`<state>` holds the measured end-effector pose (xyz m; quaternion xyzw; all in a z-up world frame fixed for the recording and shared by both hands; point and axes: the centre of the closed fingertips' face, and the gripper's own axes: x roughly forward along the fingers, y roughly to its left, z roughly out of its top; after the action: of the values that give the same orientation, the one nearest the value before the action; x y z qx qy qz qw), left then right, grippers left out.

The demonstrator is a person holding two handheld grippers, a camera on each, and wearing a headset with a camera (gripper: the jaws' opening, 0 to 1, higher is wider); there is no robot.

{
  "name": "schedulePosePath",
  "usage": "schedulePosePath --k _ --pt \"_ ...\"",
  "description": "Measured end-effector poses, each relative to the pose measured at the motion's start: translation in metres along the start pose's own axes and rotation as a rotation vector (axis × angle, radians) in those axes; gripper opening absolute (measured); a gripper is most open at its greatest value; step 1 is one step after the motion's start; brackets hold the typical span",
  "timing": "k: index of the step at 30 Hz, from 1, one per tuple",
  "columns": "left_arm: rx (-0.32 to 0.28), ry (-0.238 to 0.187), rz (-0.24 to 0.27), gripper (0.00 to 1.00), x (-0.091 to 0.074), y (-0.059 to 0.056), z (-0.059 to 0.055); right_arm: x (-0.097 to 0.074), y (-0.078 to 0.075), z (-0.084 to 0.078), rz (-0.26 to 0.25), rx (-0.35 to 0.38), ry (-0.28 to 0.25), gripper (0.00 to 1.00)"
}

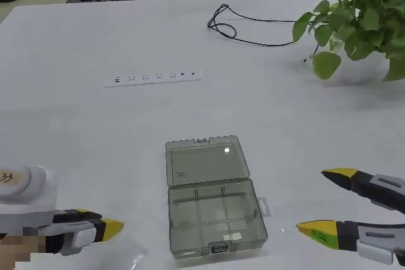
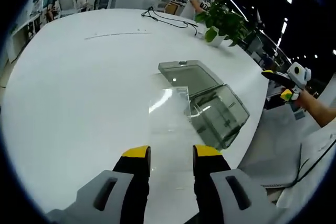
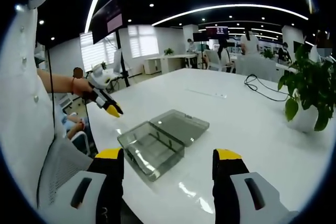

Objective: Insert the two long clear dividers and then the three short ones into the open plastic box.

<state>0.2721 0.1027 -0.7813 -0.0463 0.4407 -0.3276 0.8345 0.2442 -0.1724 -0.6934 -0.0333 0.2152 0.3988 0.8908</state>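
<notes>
The open plastic box [image 1: 216,219] sits near the table's front edge, its lid [image 1: 205,162] laid flat on the far side. Clear dividers [image 1: 214,205] form a grid inside it. My left gripper [image 1: 107,227] hovers to the box's left, open and holding nothing [image 2: 173,153]. A clear flat piece [image 2: 168,106] lies on the table just ahead of it, beside the box [image 2: 220,111]. My right gripper [image 1: 326,202] is to the box's right, jaws wide apart and bare [image 3: 169,155]. In the right gripper view the box [image 3: 149,148] lies ahead, with the left gripper [image 3: 107,106] beyond it.
A white power strip [image 1: 154,78] lies mid-table, a looped black cable [image 1: 247,26] farther back, and a potted plant [image 1: 357,23] at the far right. Office chairs stand behind the table. The table's near edge runs just below the box.
</notes>
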Motion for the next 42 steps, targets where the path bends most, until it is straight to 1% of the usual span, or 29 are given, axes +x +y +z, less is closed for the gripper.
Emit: schedulePosePath --k 1,3,4,5,9,10,12,14,15,17,19,21,23,25,28,30,31,34,36,38,42 --pt "-0.013 -0.026 -0.015 0.30 -0.001 -0.007 0.004 0.001 -0.002 0.007 -0.013 -0.008 -0.010 0.67" --pt "-0.026 -0.062 -0.032 0.30 -0.001 -0.015 0.011 0.003 -0.001 0.016 -0.017 -0.006 -0.023 0.63" --pt "-0.030 -0.068 -0.035 0.30 -0.002 -0.017 0.012 0.003 0.000 0.018 -0.018 -0.003 -0.028 0.63" --pt "-0.035 -0.085 -0.047 0.30 -0.002 -0.023 0.016 0.005 0.001 0.025 -0.020 -0.002 -0.049 0.62" --pt "-0.038 -0.145 -0.093 0.30 -0.004 -0.045 0.031 0.013 0.010 0.042 -0.010 0.018 -0.062 0.57" --pt "-0.038 -0.151 -0.098 0.30 -0.004 -0.047 0.033 0.014 0.011 0.044 -0.008 0.020 -0.064 0.57" --pt "-0.045 -0.190 -0.128 0.30 -0.006 -0.061 0.044 0.021 0.018 0.054 0.005 0.056 -0.076 0.56" --pt "-0.041 -0.216 -0.146 0.30 -0.007 -0.072 0.051 0.026 0.025 0.062 0.016 0.086 -0.082 0.55" --pt "-0.039 -0.224 -0.152 0.30 -0.007 -0.076 0.054 0.028 0.026 0.064 0.013 0.093 -0.075 0.54" --pt "-0.033 -0.242 -0.170 0.30 -0.008 -0.087 0.060 0.032 0.033 0.075 0.019 0.088 -0.104 0.50" --pt "-0.023 -0.259 -0.184 0.30 -0.008 -0.098 0.065 0.037 0.038 0.083 0.019 0.120 -0.116 0.45" --pt "0.000 -0.272 -0.204 0.30 -0.008 -0.109 0.070 0.042 0.040 0.087 0.006 0.142 -0.117 0.42" --pt "0.004 -0.282 -0.213 0.30 -0.007 -0.116 0.074 0.047 0.044 0.093 0.009 0.159 -0.135 0.37" --pt "0.011 -0.297 -0.224 0.30 -0.008 -0.123 0.078 0.052 0.046 0.094 0.001 0.173 -0.134 0.35" --pt "0.019 -0.310 -0.232 0.30 -0.007 -0.131 0.082 0.057 0.049 0.094 -0.010 0.174 -0.125 0.32" --pt "0.027 -0.317 -0.241 0.30 -0.005 -0.137 0.084 0.059 0.051 0.092 -0.010 0.177 -0.115 0.30" --pt "0.036 -0.320 -0.244 0.30 -0.004 -0.140 0.085 0.063 0.055 0.089 -0.002 0.184 -0.107 0.29" --pt "0.052 -0.324 -0.252 0.30 -0.002 -0.147 0.087 0.067 0.061 0.086 0.002 0.199 -0.098 0.25" --pt "0.066 -0.326 -0.256 0.30 -0.002 -0.150 0.088 0.070 0.064 0.084 0.003 0.209 -0.089 0.22" --pt "0.080 -0.324 -0.256 0.30 -0.001 -0.150 0.090 0.074 0.067 0.081 0.006 0.209 -0.074 0.21" --pt "0.104 -0.318 -0.261 0.30 -0.001 -0.154 0.090 0.077 0.067 0.077 0.002 0.221 -0.065 0.17"
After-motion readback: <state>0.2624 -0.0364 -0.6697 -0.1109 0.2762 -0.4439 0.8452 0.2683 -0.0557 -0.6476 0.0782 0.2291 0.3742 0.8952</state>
